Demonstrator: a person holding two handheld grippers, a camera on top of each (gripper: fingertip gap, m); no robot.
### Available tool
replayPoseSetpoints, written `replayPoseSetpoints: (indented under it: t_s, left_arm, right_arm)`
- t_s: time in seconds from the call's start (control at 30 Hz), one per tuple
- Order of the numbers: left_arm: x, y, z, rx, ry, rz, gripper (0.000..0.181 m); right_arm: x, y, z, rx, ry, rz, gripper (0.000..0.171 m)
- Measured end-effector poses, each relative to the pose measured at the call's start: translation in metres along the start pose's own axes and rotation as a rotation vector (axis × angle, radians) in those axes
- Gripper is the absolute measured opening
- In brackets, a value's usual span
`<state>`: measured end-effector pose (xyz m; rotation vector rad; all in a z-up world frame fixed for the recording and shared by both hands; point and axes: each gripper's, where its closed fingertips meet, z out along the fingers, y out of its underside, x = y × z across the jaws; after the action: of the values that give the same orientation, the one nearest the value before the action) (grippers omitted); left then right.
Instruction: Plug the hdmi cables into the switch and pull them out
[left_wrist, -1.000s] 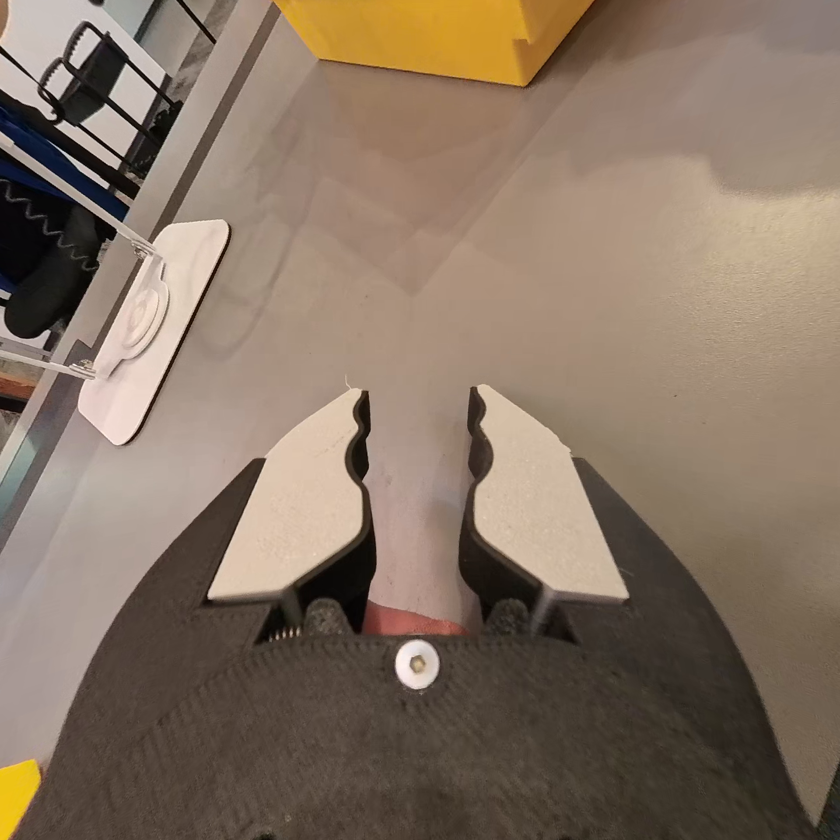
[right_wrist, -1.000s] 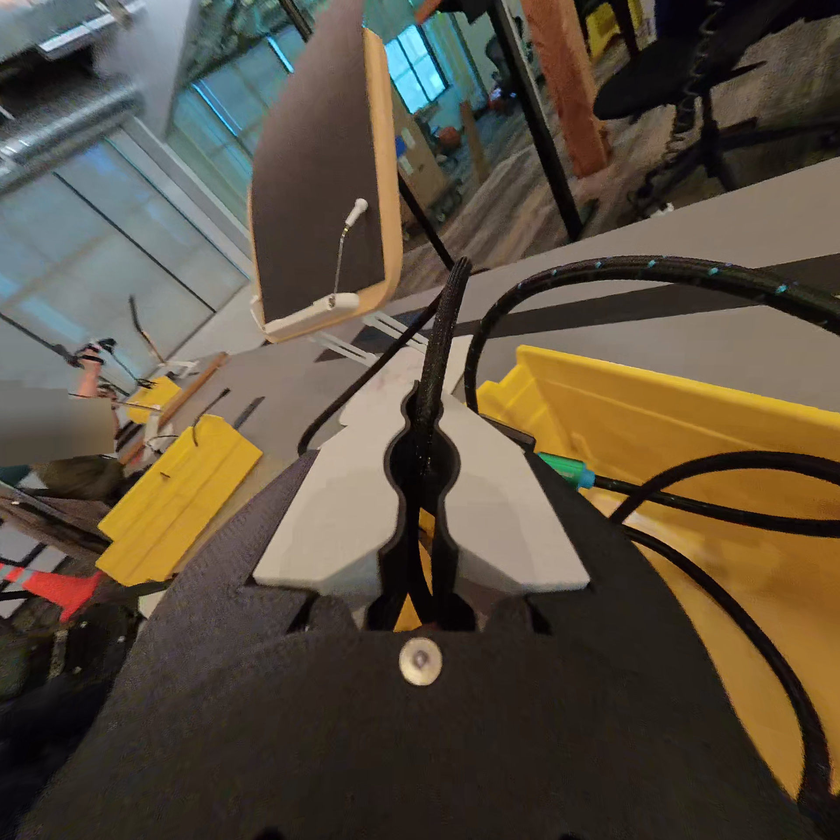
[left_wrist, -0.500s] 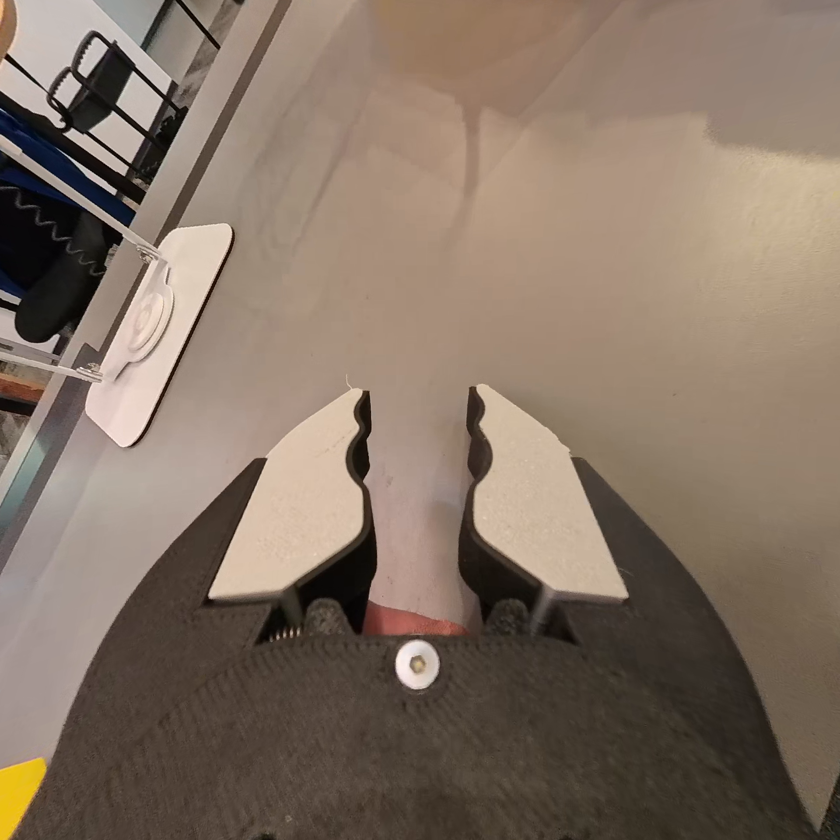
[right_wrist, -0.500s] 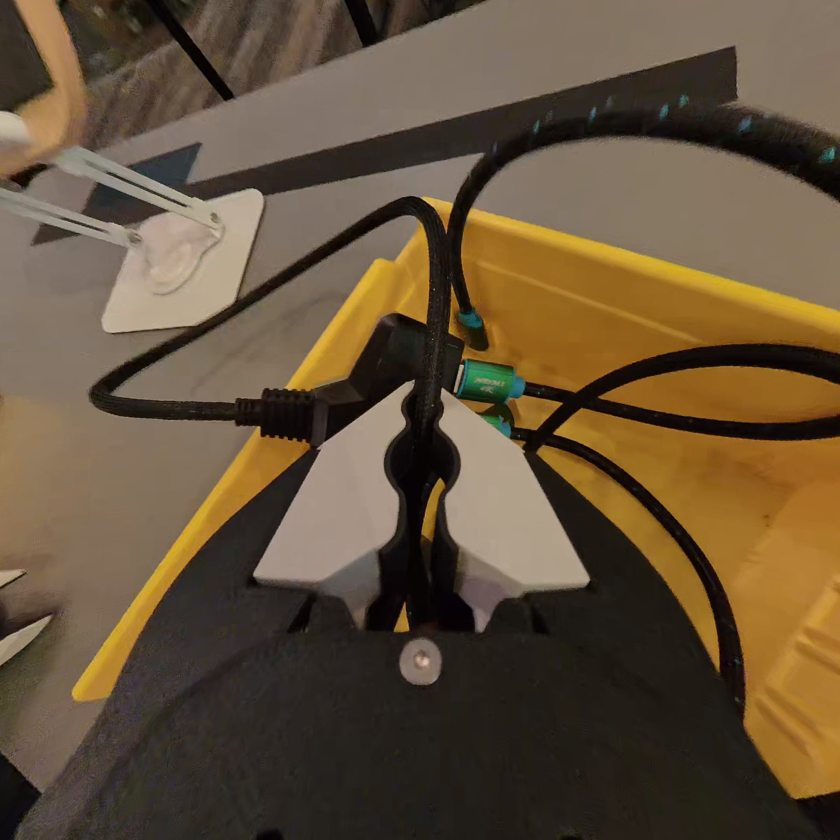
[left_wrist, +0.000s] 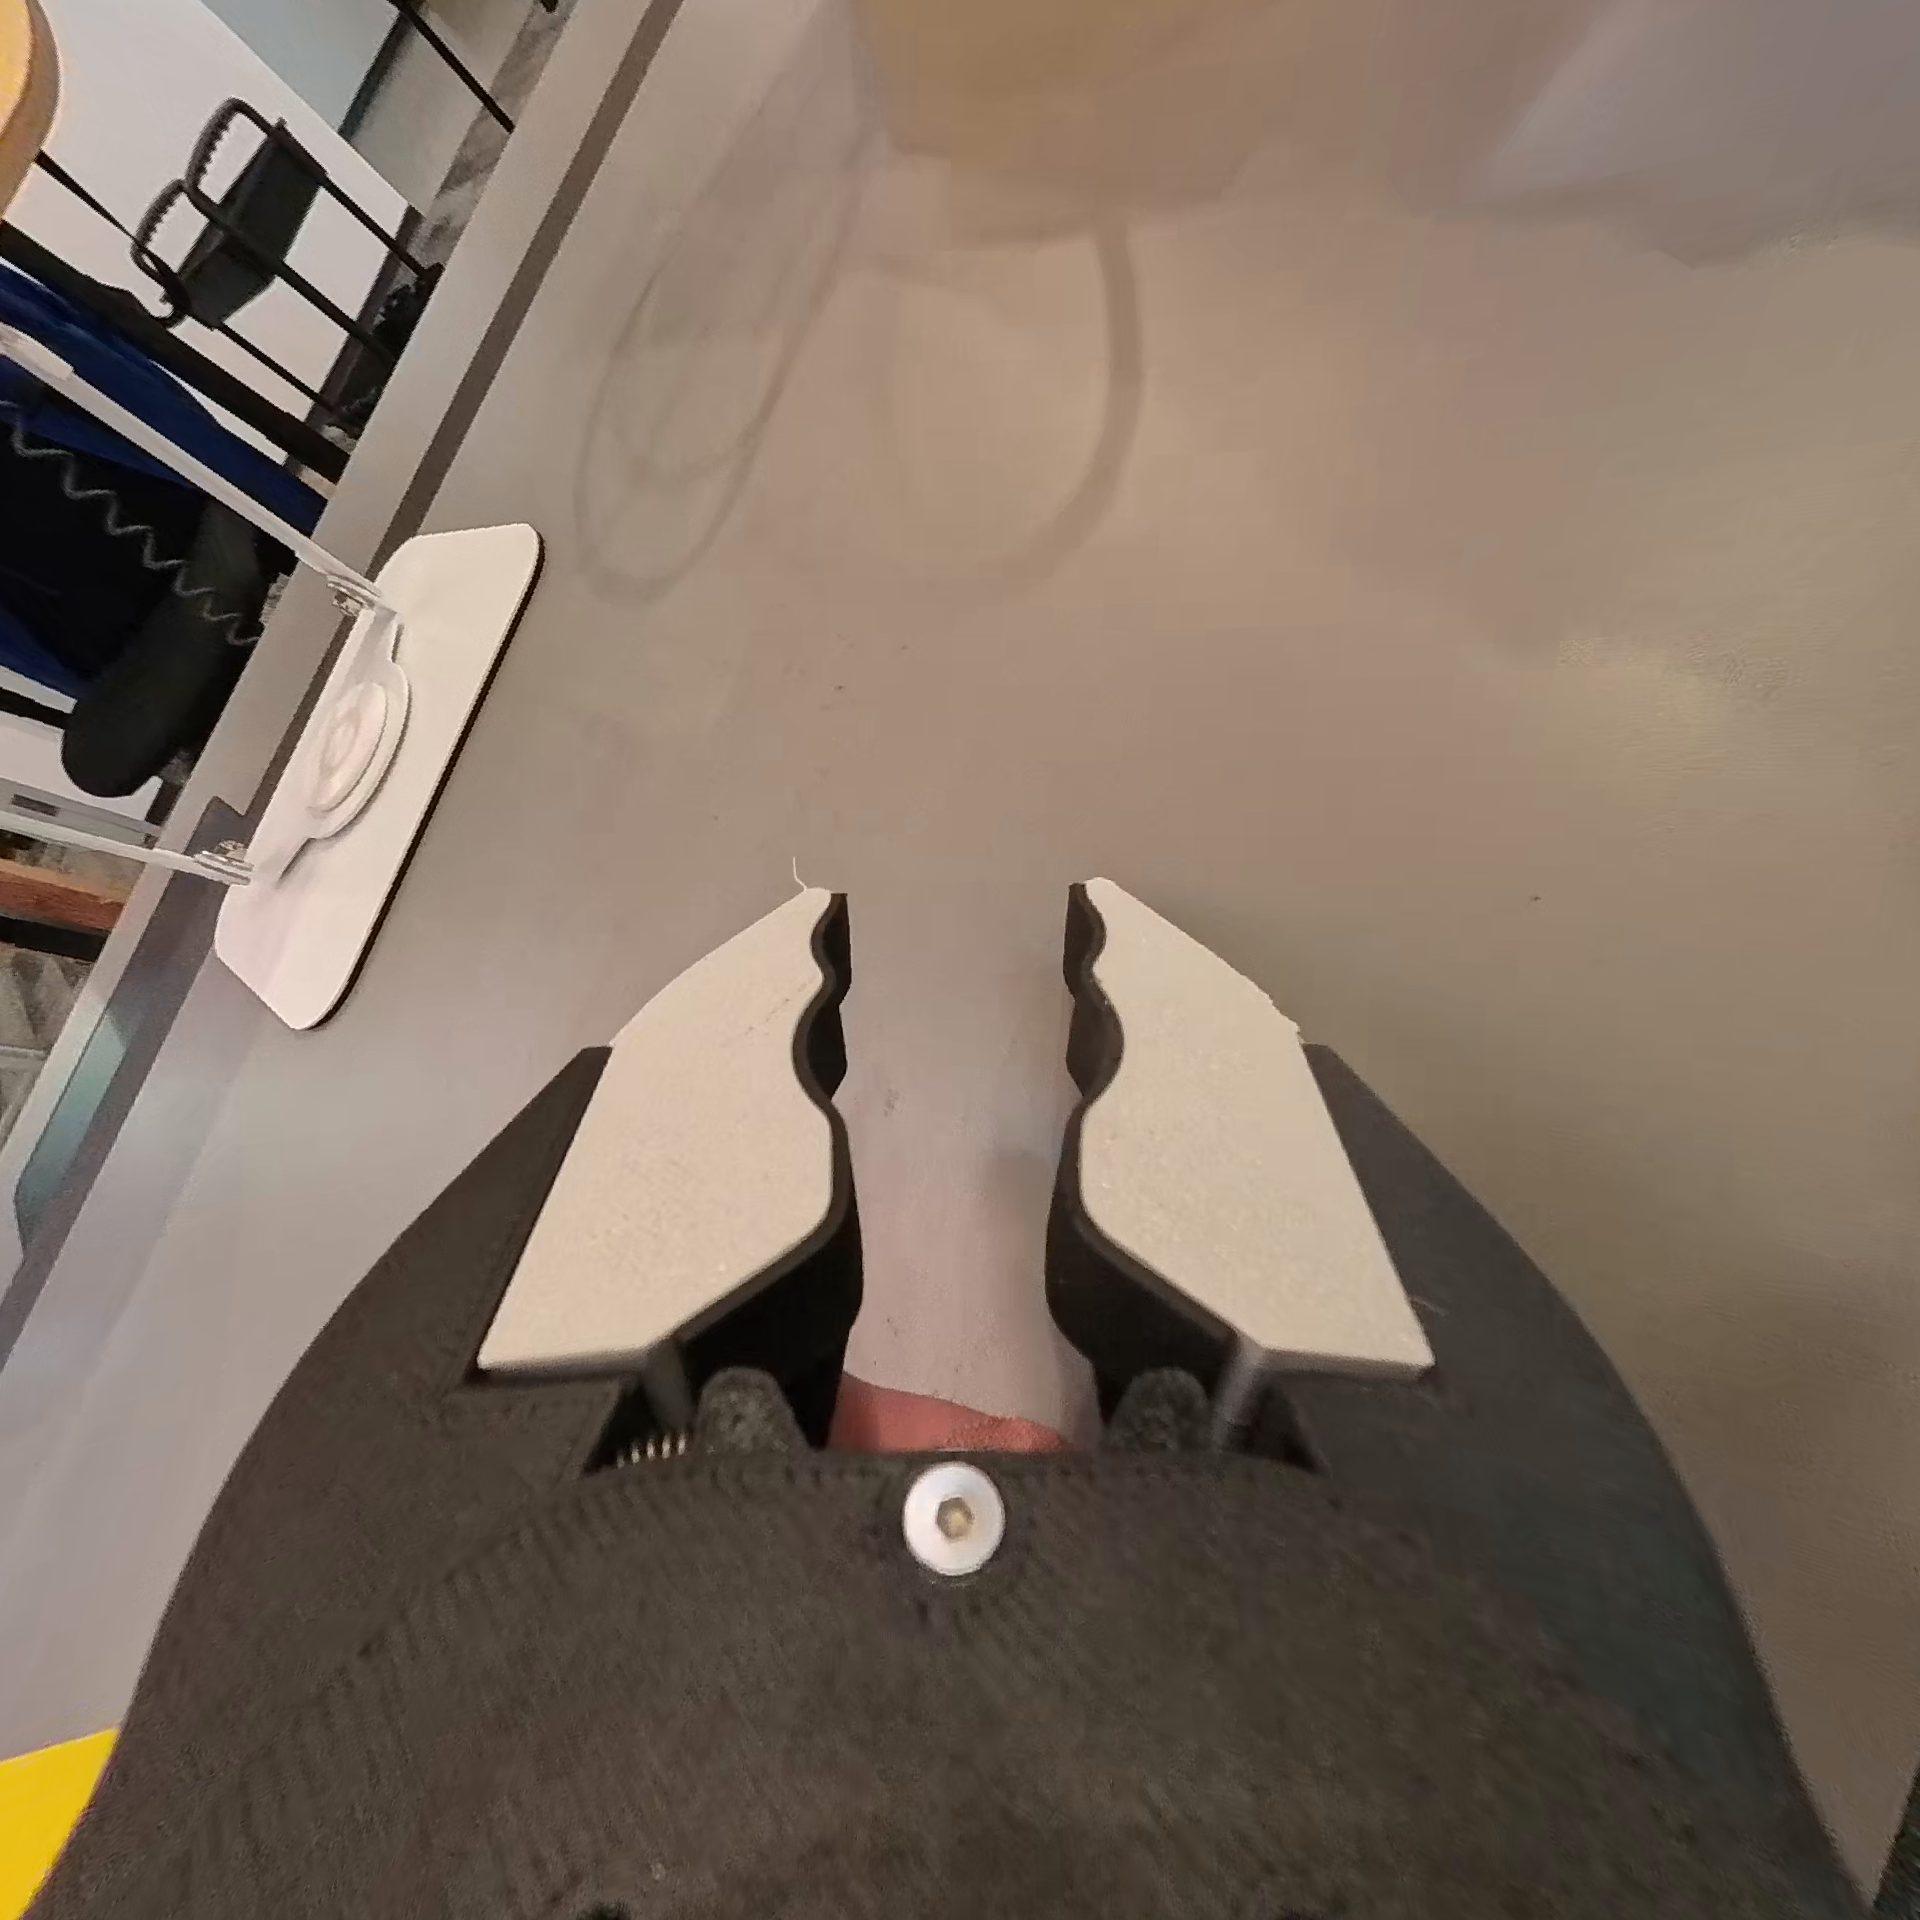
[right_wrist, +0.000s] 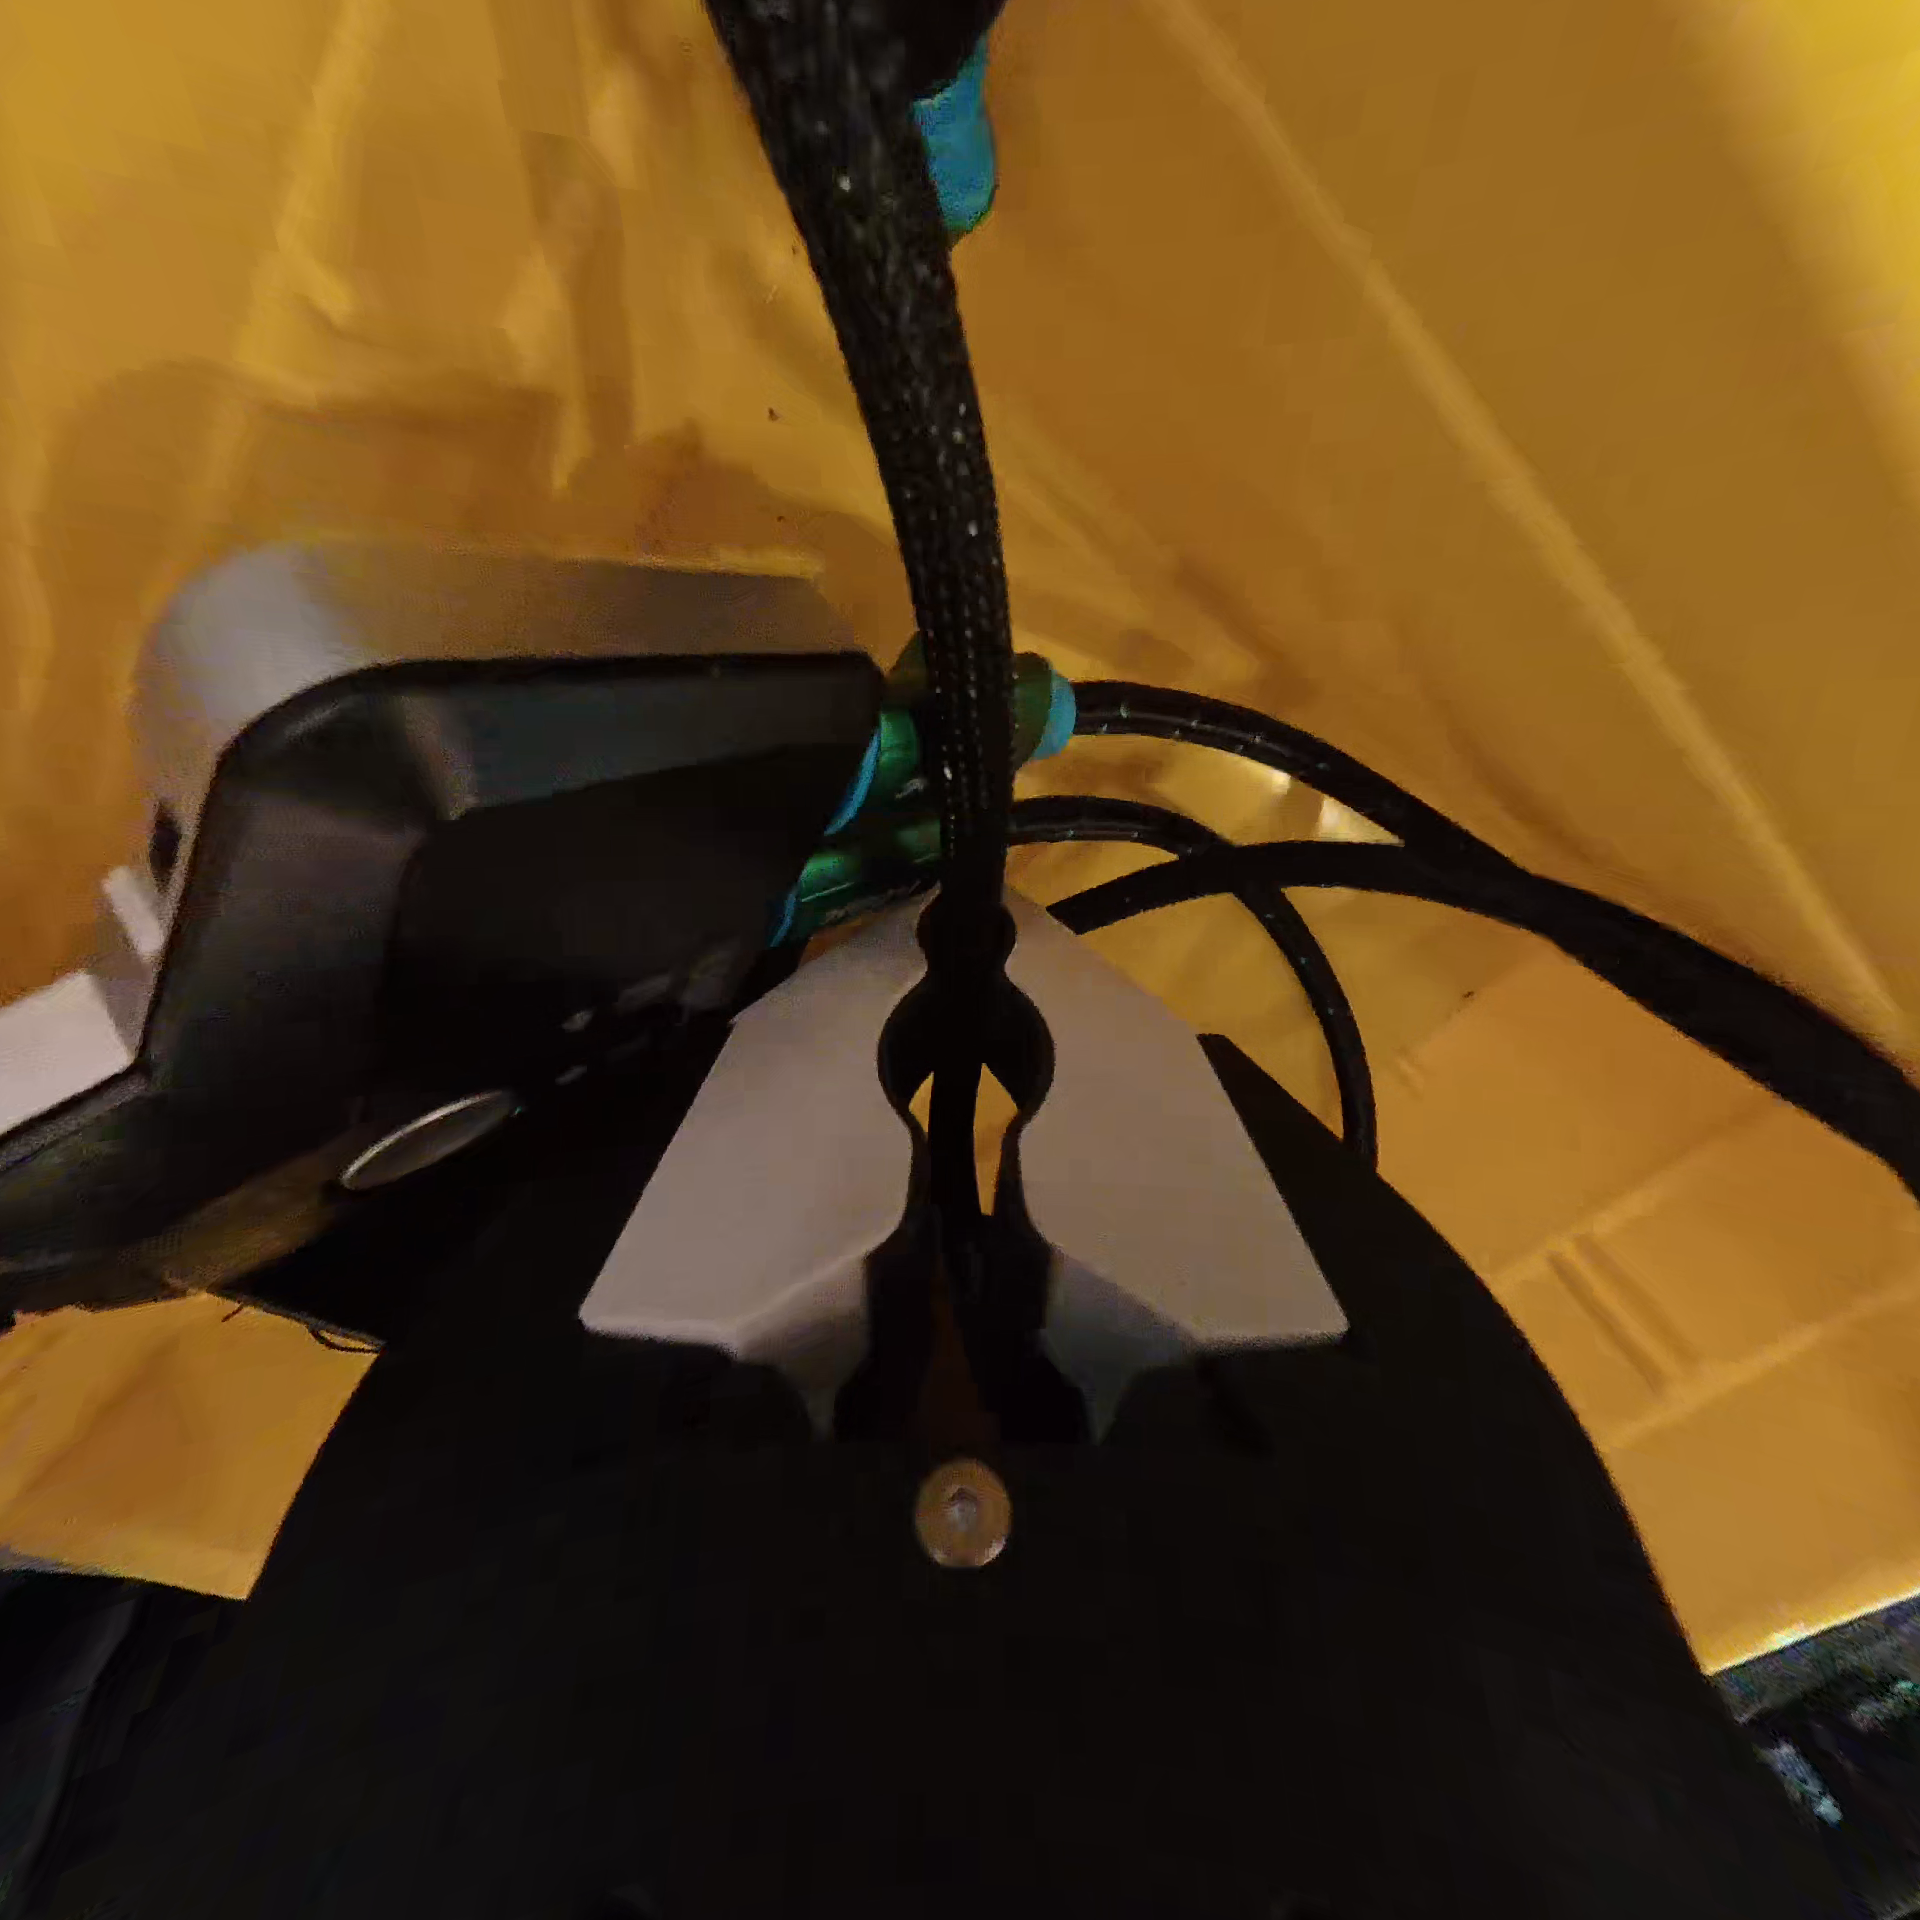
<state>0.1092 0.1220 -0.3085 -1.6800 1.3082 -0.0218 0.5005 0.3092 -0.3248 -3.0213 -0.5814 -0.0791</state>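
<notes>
Cables in black braid are what we are dealing with: our right gripper is pinched tight on one braided cable, which runs up out of the jaws and away past a teal connector end near the top of the right wrist view. Just beyond the fingertips sits the switch, a dark box lying tilted inside the yellow bin, with green-collared plugs seated in its near edge and their leads trailing off to the right across the bin floor. Whether the cable we hold belongs to one of those plugs, we cannot tell, since it crosses in front of them. We judge the braid to be light, floppy and a little slick, so a hold on it steers the plug poorly and tugging there strains the joint; the rigid green shell just behind the metal tip is the better place to grip, pulling straight along the port. The switch looks light enough to slide or lift with the plug, so it will likely need bracing. Our left gripper hangs with its fingers spread and empty over bare grey table, near a white base plate at the table's edge
</notes>
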Motion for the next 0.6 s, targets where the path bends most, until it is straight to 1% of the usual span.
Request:
replayPoseSetpoints:
  t_s: [0.07, 0.13, 0.2, 0.3, 0.33, 0.4, 0.5, 0.53, 0.6]
  left_arm:
    - [0.000, 0.000, 0.000, -0.001, 0.003, -0.004, 0.039]
    - [0.000, 0.000, 0.000, -0.001, 0.004, -0.004, 0.039]
    - [0.000, 0.000, 0.000, -0.003, 0.006, -0.008, 0.039]
    - [0.000, 0.001, 0.000, -0.004, 0.008, -0.010, 0.039]
    - [0.000, 0.001, 0.001, -0.004, 0.009, -0.012, 0.039]
    - [0.000, 0.001, 0.001, -0.007, 0.015, -0.019, 0.039]
    - [0.000, 0.001, 0.001, -0.009, 0.017, -0.025, 0.040]
    - [0.000, 0.001, 0.001, -0.008, 0.016, -0.022, 0.040]
    - [0.000, 0.001, 0.001, -0.007, 0.015, -0.021, 0.040]
  right_arm:
    - [-0.002, -0.005, 0.000, -0.029, -0.022, -0.070, 0.000]
    - [-0.008, -0.008, 0.000, -0.086, -0.023, -0.202, 0.000]
    - [-0.019, -0.016, -0.001, -0.104, -0.038, -0.294, 0.000]
    - [-0.054, -0.031, -0.002, -0.082, -0.088, -0.519, 0.000]
    - [-0.068, -0.035, -0.002, -0.069, -0.118, -0.560, 0.000]
    - [-0.083, -0.042, -0.002, -0.066, -0.122, -0.557, 0.000]
    - [-0.088, -0.046, -0.007, -0.089, -0.095, -0.509, 0.000]
    - [-0.088, -0.045, -0.010, -0.089, -0.086, -0.493, 0.003]
    - [-0.082, -0.049, -0.019, -0.063, -0.052, -0.468, 0.024]
